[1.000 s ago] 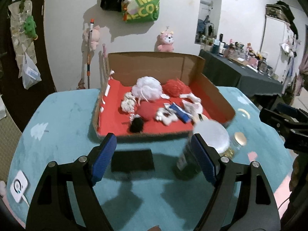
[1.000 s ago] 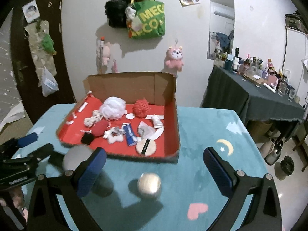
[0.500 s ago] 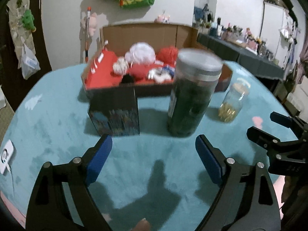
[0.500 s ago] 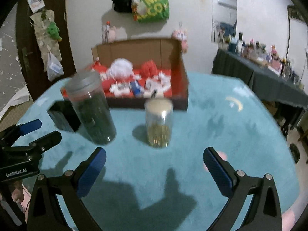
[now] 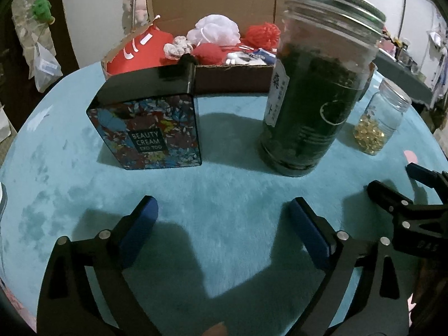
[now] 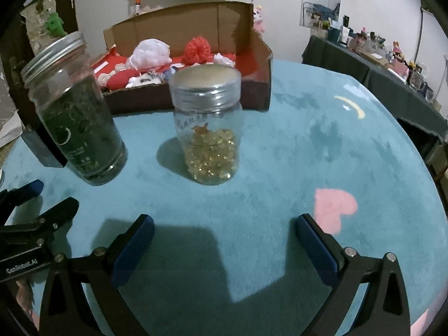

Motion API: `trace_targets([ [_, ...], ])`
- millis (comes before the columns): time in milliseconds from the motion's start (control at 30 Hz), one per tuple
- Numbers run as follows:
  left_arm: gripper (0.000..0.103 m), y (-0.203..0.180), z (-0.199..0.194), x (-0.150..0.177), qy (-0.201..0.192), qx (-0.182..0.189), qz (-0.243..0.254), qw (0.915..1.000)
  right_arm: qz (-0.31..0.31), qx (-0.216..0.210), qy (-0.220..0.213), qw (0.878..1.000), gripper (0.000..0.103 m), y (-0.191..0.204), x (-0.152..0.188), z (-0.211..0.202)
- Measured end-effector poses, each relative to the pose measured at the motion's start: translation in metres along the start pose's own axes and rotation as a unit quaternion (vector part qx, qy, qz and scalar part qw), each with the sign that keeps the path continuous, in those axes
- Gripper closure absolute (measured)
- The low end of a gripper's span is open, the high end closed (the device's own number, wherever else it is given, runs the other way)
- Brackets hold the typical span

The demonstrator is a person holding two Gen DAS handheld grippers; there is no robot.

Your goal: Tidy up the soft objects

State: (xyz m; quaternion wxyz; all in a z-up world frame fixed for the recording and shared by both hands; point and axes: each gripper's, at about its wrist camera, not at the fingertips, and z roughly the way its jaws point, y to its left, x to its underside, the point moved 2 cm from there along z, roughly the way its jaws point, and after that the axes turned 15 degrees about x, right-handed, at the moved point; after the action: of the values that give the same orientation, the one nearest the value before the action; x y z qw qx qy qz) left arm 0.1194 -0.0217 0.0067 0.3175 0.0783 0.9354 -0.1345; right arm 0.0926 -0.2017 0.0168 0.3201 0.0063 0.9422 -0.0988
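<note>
Grippers low over worktop, soft things waiting in box beyond

Left hand-held gripper (image 5: pixel 222 210) spread wide, jaws just opened further, nothing between the blue pads; only bare teal worktop (image 5: pixel 224 179) beneath. Right hand-held gripper (image 6: pixel 225 224) likewise spread and empty, just beside the left.

Standing in the way: a flowered tin (image 5: pixel 151 131) at left, a tall jar (image 5: pixel 313 98) of dark leaves in the middle, a small jar (image 6: pixel 210 140) of yellow capsules at right. Behind these, an open cardboard box (image 5: pixel 232 77) with a red lining, holding the soft things: a white mesh puff (image 5: pixel 215 28), a red yarn ball (image 5: pixel 264 33), a red pad (image 5: pixel 208 53), a pale crocheted piece (image 5: pixel 177 49), plus small odds and ends too blurred to name.

Likely step: reaching into the box for one soft piece. To do it well:
- Lift over the jars rather than squeezing through the gap between tin and tall jar; probably easy to topple either.
- Come down from above the box's front wall.
- Pick the outermost piece first, perhaps the crocheted one or the puff.
- Close gently; expect squashing and snagging on neighbours.
</note>
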Motion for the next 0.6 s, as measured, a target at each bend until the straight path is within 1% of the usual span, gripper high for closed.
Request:
trace_targets([
  [100, 0.004, 0.0018, 0.0018, -0.0009, 0.001, 0.0, -0.006, 1.0, -0.002, 0.005, 0.0, 1.0, 0.0, 0.0014, -0.0003, 0.0],
  [600, 0.003, 0.0054, 0.0046, -0.0036, -0.001, -0.003, -0.015, 0.9999, 0.0, 0.002, 0.002, 1.0, 0.0, 0.0007, -0.0007, -0.0015],
])
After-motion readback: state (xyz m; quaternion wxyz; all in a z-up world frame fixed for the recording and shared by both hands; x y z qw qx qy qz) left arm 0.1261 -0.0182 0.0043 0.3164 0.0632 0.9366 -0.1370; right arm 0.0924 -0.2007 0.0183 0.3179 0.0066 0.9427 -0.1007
